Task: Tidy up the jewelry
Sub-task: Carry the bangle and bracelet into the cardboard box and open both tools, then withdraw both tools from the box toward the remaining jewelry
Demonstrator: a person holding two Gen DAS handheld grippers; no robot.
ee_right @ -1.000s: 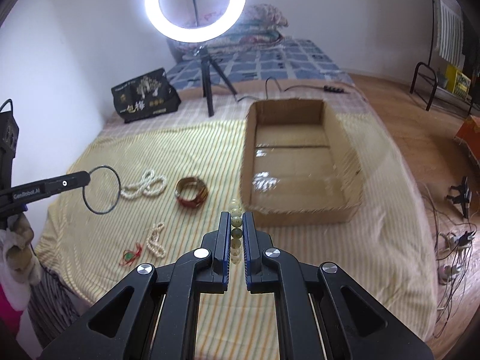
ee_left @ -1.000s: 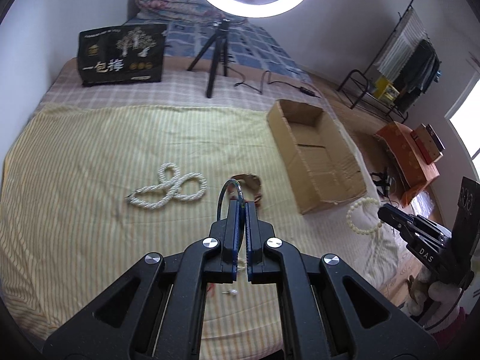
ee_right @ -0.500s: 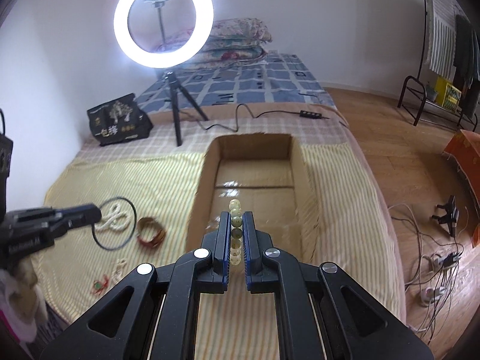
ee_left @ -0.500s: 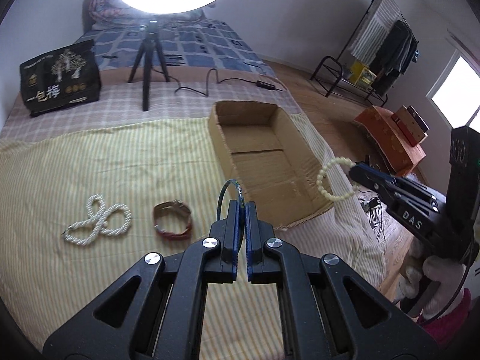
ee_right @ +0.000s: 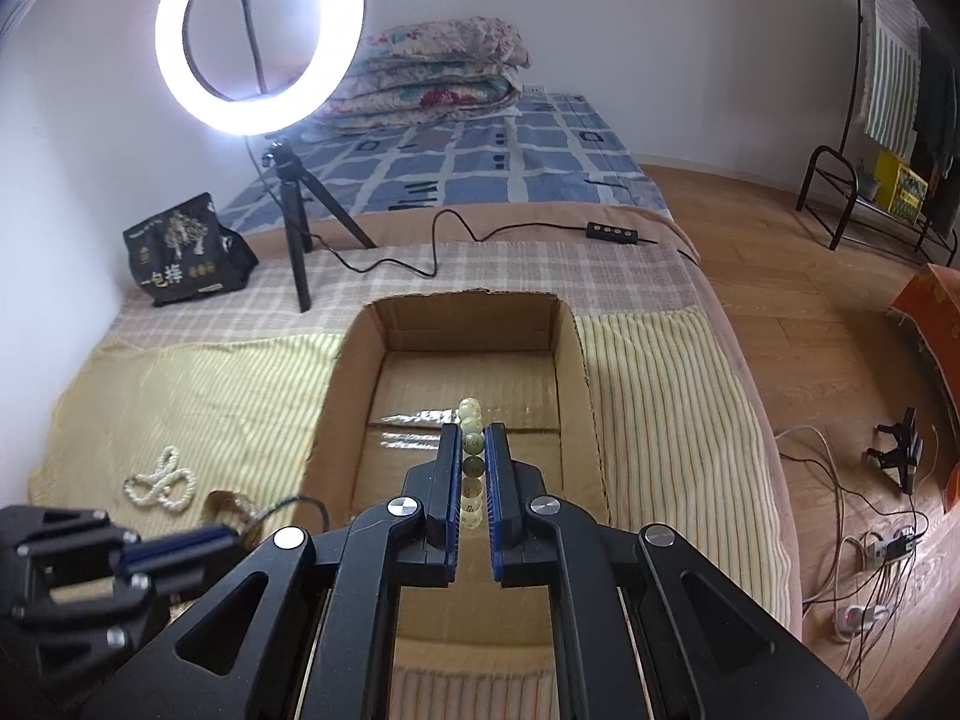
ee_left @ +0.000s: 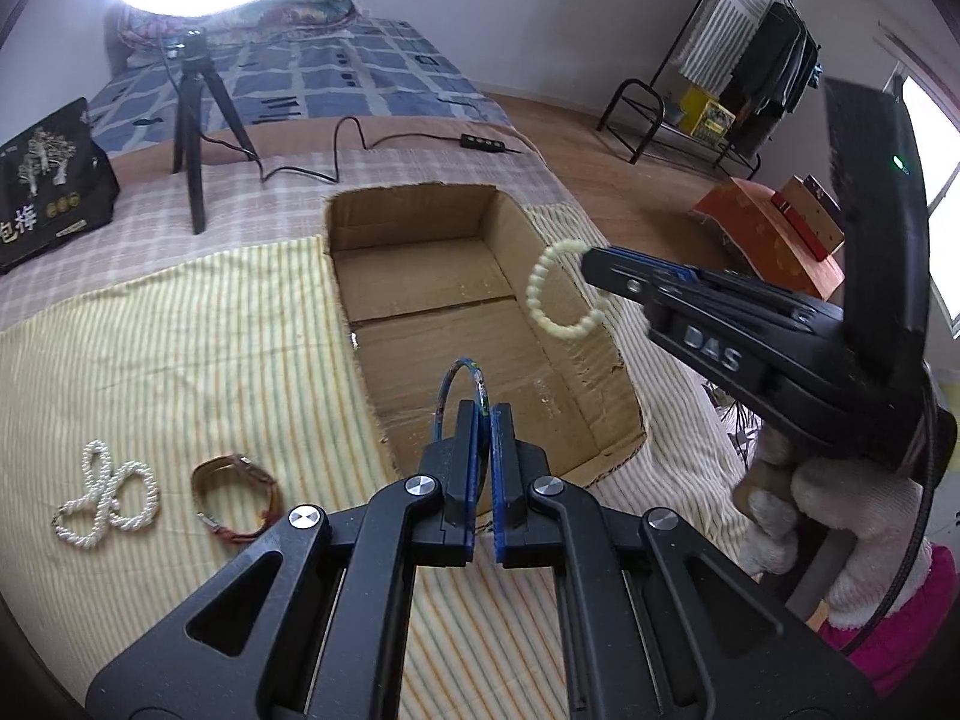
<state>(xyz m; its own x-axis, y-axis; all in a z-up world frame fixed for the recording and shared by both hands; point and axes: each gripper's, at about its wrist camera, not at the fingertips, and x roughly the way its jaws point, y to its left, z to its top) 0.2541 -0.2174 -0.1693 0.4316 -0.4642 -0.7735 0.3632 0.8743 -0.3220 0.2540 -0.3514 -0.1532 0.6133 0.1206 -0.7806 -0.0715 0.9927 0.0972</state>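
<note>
- Jewelry: 2 pieces are held over the open cardboard box (ee_left: 474, 306), which sits on the striped yellow cloth (ee_left: 180, 324) toward the right edge of the bed.
- Left gripper (ee_left: 485, 414): jaws closed on a thin dark bangle (ee_left: 459, 375), which stands upright above the box's near end.
- Right gripper (ee_right: 474, 441): jaws clamped on a pale bead bracelet (ee_right: 471, 441); in the left wrist view its loop (ee_left: 561, 294) hangs over the box's right wall.
- Gloved hand (ee_left: 840, 516) carries the right gripper.
- White pearl necklace (ee_left: 105, 495) lies looped on the cloth, well to the left of the box.
- Brown bracelet (ee_left: 237, 495) lies just beside the necklace, between it and the box.
- Box interior: bare cardboard where visible.
- Ring light (ee_right: 261, 39) on its tripod (ee_right: 297, 204) stands behind the box.
</note>
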